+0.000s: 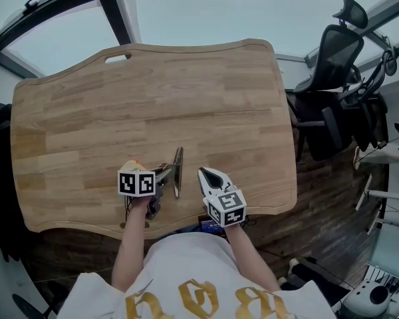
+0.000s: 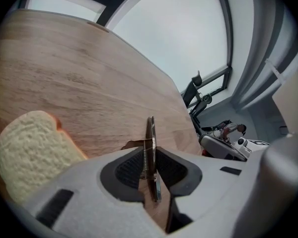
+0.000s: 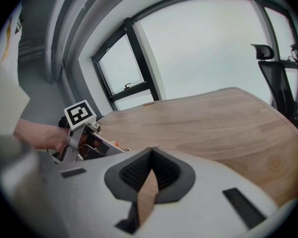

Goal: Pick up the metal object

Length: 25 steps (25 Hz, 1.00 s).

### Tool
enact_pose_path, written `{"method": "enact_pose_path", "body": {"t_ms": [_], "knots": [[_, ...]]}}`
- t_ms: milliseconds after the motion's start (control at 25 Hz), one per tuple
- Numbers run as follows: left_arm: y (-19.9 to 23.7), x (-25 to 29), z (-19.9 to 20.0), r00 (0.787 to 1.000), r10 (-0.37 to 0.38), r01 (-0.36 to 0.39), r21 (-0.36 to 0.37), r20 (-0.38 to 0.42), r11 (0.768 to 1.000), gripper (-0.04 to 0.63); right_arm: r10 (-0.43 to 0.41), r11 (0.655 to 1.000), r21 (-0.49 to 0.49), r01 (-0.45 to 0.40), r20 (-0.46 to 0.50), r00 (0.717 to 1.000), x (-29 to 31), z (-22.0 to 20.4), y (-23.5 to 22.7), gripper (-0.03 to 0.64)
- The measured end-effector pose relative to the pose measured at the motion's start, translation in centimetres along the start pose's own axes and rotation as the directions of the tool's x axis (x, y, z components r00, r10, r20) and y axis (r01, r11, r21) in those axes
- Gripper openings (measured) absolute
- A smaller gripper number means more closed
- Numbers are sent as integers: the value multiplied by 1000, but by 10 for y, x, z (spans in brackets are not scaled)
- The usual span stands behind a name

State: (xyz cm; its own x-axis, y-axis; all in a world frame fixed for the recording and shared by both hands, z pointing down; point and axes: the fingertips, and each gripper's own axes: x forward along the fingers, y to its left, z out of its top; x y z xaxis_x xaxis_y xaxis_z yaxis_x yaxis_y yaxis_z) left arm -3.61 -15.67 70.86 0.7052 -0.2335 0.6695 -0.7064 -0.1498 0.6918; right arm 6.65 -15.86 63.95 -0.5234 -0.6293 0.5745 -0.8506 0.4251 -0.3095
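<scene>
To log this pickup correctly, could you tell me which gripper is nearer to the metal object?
Left. The left gripper has its jaws closed on the metal object; the right gripper sits just to its right, not touching it.

Thin metal object (image 2: 150, 133) (flat, silvery), upright edgewise
</scene>
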Motion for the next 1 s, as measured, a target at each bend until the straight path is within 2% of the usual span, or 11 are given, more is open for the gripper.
{"method": "enact_pose_path", "body": {"t_ms": [400, 480, 1000], "knots": [[0, -2, 1, 999, -51, 51, -46, 10, 998, 70, -4, 1000, -8, 4, 1, 1000, 3, 4, 0, 11], [-2, -1, 2, 998, -61, 62, -52, 15, 997, 48, -3, 1000, -9, 3, 0, 1000, 3, 4, 1, 11], [-6, -7, 2, 997, -71, 73, -47, 27, 996, 41, -24, 999, -27, 24, 12, 1000, -4, 9, 4, 11]]}}
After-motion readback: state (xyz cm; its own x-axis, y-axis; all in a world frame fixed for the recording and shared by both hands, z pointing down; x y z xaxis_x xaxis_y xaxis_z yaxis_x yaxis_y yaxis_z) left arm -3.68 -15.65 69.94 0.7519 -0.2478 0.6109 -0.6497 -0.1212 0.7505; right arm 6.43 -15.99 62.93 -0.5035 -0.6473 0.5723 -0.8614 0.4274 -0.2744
